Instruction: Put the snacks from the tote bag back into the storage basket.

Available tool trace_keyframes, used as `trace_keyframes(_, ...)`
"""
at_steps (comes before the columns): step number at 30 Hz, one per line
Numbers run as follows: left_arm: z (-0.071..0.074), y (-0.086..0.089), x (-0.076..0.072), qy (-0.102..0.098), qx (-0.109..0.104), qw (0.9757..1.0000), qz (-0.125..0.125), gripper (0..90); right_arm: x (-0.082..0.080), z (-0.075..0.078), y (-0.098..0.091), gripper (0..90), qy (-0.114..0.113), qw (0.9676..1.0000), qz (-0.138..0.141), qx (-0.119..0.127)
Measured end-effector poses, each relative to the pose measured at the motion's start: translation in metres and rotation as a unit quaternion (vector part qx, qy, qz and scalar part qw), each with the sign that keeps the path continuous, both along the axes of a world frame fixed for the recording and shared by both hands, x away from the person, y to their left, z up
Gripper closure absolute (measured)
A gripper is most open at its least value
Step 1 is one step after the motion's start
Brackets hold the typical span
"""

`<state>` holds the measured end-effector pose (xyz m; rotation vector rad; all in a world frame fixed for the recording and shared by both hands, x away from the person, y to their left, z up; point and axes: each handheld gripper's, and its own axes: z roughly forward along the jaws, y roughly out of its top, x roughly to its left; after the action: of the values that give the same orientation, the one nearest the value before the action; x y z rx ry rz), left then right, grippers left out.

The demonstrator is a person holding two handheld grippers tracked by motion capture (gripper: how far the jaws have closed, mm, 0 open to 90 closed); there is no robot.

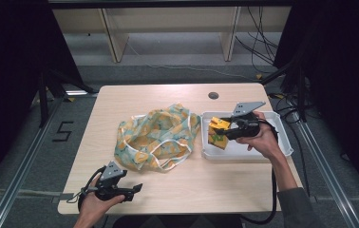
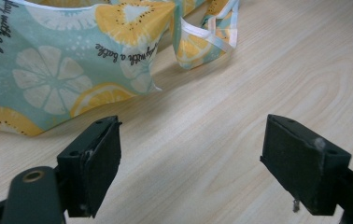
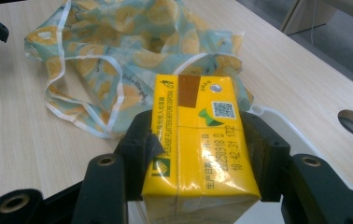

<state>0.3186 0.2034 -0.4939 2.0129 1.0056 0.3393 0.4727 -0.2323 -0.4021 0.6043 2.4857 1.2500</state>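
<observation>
Right gripper: nearest the lens in its own view, black jaws clamped on either narrow flank of a yellow drink carton, which they hold end-on over the white tray at the table's right side, as the high view shows. Left gripper: resting low near the table's front edge in the person's left hand, jaws spread wide with nothing but bare wood between them. Fabric bag: soft, crumpled flat at mid-table, pale teal with orange-and-white citrus slices, white-trimmed handles sprawled loose, mouth collapsed rather than standing open; its right edge lies just beside the tray. Risks, as judged: the carton's glossy film wrap may let it slide or pivot between the pads if the hand tilts it; a squeeze on the flanks could buckle the thin board; if the carton is meant for the bag, the limp mouth offers no clear opening, so the carton may catch on a handle loop or push the cloth across the table unless the idle gripper lifts an edge first; the tray's raised rim could clip the carton's lower corner on the way out. Carton, appearance: rectangular, bright yellow with a green panel and logo, brown patch, small printed code square, foil straw hole and dark date print; edges crisp, no visible dent.
</observation>
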Motion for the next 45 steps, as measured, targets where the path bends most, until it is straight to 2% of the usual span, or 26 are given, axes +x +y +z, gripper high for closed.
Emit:
trace_keyframes(1, 0.001, 0.002, 0.0, 0.0, 0.017, 0.9998, -0.008, 19.4, 0.001, -0.002, -0.002, 51.2, 0.003, 1.0, -0.004, -0.004)
trace_keyframes(3, 0.001, 0.002, 0.0, -0.003, 0.018, 0.9998, -0.007, 19.4, 0.003, -0.005, -0.004, 51.2, 0.003, 0.9999, -0.006, -0.01)
trace_keyframes(5, 0.001, 0.002, 0.001, -0.002, 0.022, 0.9997, -0.011, 19.4, 0.003, -0.008, -0.005, 51.2, 0.017, 0.9998, -0.011, -0.008)
trace_keyframes(6, 0.001, 0.002, 0.001, -0.005, 0.024, 0.9996, -0.011, 19.4, 0.004, -0.01, -0.006, 51.2, 0.009, 0.9999, -0.012, -0.006)
trace_keyframes(8, 0.001, 0.002, 0.001, -0.004, 0.025, 0.9996, -0.011, 19.4, 0.004, -0.012, -0.007, 51.2, 0.023, 0.9996, -0.016, -0.009)
trace_keyframes(9, -0.001, 0.0, 0.001, -0.011, 0.013, 0.9998, -0.009, 19.4, 0.004, -0.013, -0.006, 51.2, 0.021, 0.9996, -0.014, -0.008)
trace_keyframes(10, 0.0, 0.0, 0.001, -0.007, 0.014, 0.9999, -0.005, 19.4, 0.004, -0.014, -0.006, 51.2, 0.017, 0.9998, -0.011, -0.008)
trace_keyframes(12, 0.0, -0.001, 0.0, -0.007, 0.009, 0.9999, -0.003, 19.4, 0.004, -0.015, -0.006, 51.2, 0.024, 0.9996, -0.01, -0.009)
trace_keyframes(13, -0.001, -0.001, 0.0, -0.011, 0.005, 0.9999, -0.004, 19.4, 0.005, -0.016, -0.006, 51.2, 0.017, 0.9998, -0.008, -0.009)
trace_keyframes(14, 0.0, 0.0, 0.001, -0.009, 0.013, 0.9999, -0.007, 19.4, 0.004, -0.017, -0.005, 51.2, 0.021, 0.9997, -0.009, -0.007)
trace_keyframes(15, -0.001, -0.002, 0.0, -0.004, 0.006, 1.0, -0.001, 19.4, 0.004, -0.017, -0.004, 51.2, 0.024, 0.9996, -0.008, -0.008)
trace_keyframes(16, 0.0, 0.0, 0.0, -0.004, 0.019, 0.9998, -0.008, 19.4, 0.005, -0.017, -0.005, 51.2, 0.016, 0.9998, -0.006, -0.012)
trace_keyframes(17, 0.0, 0.0, 0.0, -0.004, 0.02, 0.9998, -0.007, 19.4, 0.005, -0.018, -0.004, 51.2, 0.021, 0.9997, -0.005, -0.009)
trace_keyframes(20, 0.0, 0.0, 0.0, -0.006, 0.022, 0.9997, -0.009, 19.4, 0.006, -0.019, -0.003, 51.2, 0.016, 0.9997, 0.007, -0.017)
trace_keyframes(21, 0.001, 0.001, 0.0, -0.003, 0.027, 0.9995, -0.014, 19.4, 0.004, -0.02, -0.001, 51.2, 0.02, 0.9997, 0.001, -0.014)
trace_keyframes(22, 0.001, 0.001, 0.0, -0.004, 0.03, 0.9994, -0.016, 19.4, 0.005, -0.02, -0.001, 51.2, 0.022, 0.9996, 0.007, -0.017)
trace_keyframes(23, 0.001, 0.0, 0.0, -0.005, 0.03, 0.9994, -0.015, 19.4, 0.005, -0.02, -0.001, 51.2, 0.022, 0.9996, 0.003, -0.015)
trace_keyframes(25, 0.001, 0.0, 0.0, -0.002, 0.026, 0.9996, -0.014, 19.4, 0.006, -0.022, 0.0, 51.1, 0.014, 0.9997, 0.014, -0.015)
trace_keyframes(30, 0.0, -0.001, 0.0, -0.004, 0.024, 0.9997, -0.009, 19.4, 0.005, -0.024, 0.0, 51.1, 0.02, 0.9997, 0.011, -0.013)
trace_keyframes(31, 0.0, -0.002, 0.0, -0.008, 0.013, 0.9999, -0.005, 19.4, 0.005, -0.025, 0.0, 51.1, 0.022, 0.9996, 0.015, -0.012)
trace_keyframes(32, 0.0, -0.002, 0.0, -0.004, 0.015, 0.9999, -0.004, 19.4, 0.006, -0.025, 0.0, 51.1, 0.015, 0.9996, 0.022, -0.013)
trace_keyframes(33, 0.001, 0.0, 0.0, -0.002, 0.029, 0.9994, -0.017, 19.4, 0.007, -0.026, -0.001, 51.1, 0.012, 0.9996, 0.023, -0.014)
trace_keyframes(37, 0.001, 0.0, 0.0, -0.003, 0.029, 0.9995, -0.015, 19.4, 0.007, -0.028, -0.001, 51.1, 0.025, 0.9994, 0.022, -0.014)
trace_keyframes(41, 0.001, 0.0, 0.0, -0.006, 0.033, 0.9993, -0.017, 19.4, 0.007, -0.03, 0.0, 51.1, 0.02, 0.9994, 0.027, -0.005)
trace_keyframes(45, 0.0, 0.0, 0.0, -0.004, 0.026, 0.9995, -0.016, 19.4, 0.009, -0.032, -0.001, 51.0, 0.018, 0.9994, 0.03, -0.008)
